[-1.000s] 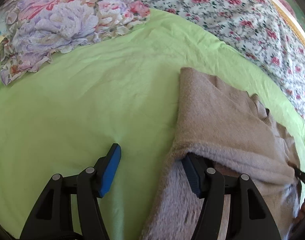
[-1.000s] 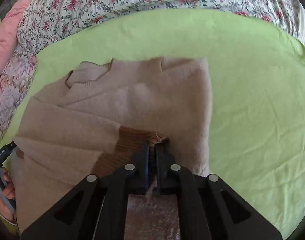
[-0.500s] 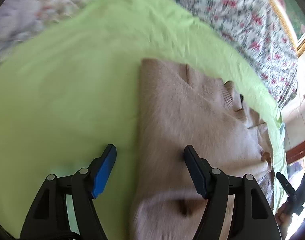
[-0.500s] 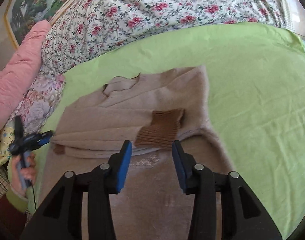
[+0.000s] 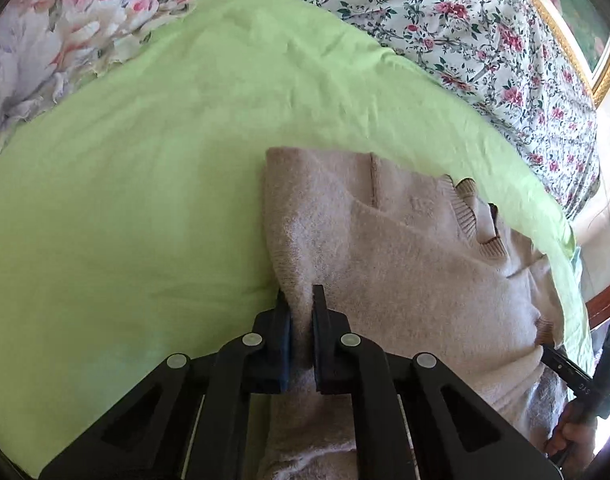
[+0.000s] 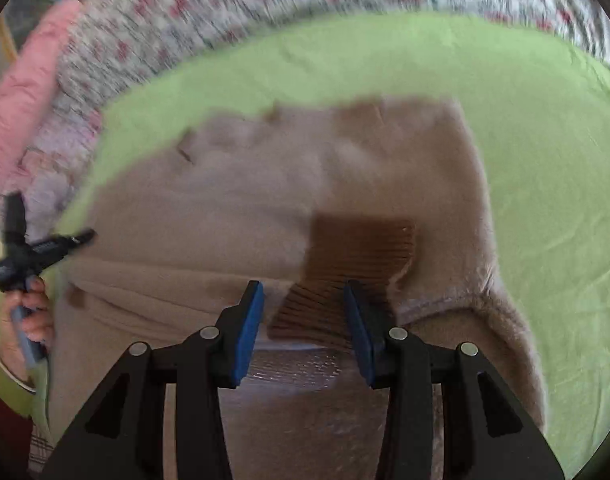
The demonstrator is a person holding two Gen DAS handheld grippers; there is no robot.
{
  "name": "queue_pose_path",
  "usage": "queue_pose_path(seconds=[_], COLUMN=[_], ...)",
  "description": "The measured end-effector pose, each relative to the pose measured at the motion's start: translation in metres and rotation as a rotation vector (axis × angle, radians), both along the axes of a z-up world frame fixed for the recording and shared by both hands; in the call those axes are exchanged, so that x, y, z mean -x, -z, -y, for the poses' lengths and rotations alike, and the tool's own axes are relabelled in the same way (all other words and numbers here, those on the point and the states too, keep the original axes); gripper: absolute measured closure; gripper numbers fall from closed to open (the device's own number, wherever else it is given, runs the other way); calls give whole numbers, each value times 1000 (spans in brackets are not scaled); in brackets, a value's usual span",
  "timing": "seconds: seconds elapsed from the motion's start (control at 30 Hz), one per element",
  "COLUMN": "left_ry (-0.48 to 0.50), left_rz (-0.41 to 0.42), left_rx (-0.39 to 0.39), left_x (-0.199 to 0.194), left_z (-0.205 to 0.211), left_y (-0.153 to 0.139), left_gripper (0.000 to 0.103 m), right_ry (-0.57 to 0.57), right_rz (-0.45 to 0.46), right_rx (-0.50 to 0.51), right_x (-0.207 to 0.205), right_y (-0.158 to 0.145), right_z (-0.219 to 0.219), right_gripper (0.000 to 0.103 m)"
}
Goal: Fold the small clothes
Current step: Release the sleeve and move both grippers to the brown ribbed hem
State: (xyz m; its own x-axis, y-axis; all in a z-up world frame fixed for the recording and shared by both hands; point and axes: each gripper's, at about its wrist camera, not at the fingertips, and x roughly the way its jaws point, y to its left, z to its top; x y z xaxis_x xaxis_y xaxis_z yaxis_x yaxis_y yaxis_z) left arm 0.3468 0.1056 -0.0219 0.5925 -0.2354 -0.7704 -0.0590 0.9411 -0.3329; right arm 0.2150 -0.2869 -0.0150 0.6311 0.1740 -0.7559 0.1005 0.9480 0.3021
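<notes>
Now mid-fold: left gripper [image 5: 301, 320] clamped on sweater [image 5: 405, 264] left edge; right gripper [image 6: 303, 312] released, straddling brown cuff [image 6: 357, 248]. Next, probably carry edge across.

A green sheet [image 5: 145, 184] is spread ahead of and left of the jaws. Beyond it, a flowered quilt [image 5: 465, 24] is laid, with a crumpled floral cloth [image 5: 45, 52] far left. A pink pillow [image 6: 21, 116] is seen far left, blurred.
</notes>
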Motion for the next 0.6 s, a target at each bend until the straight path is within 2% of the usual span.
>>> queue_pose_path(seconds=[0.07, 0.2, 0.4, 0.6], left_ry=[-16, -4, 40, 77], left_rz=[-3, 13, 35, 2], left_rx=[-19, -58, 22, 23], left_x=[5, 39, 138, 232], left_z=[2, 6, 8, 20], left_y=[-6, -23, -36, -22], left_gripper=[95, 95, 85, 74], right_ry=[13, 12, 11, 41], right_rz=[3, 69, 132, 125], right_rx=[0, -37, -53, -69], right_x=[5, 34, 103, 170], right_y=[-9, -36, -61, -54], right_z=[0, 3, 7, 13], right_gripper=[60, 60, 50, 50])
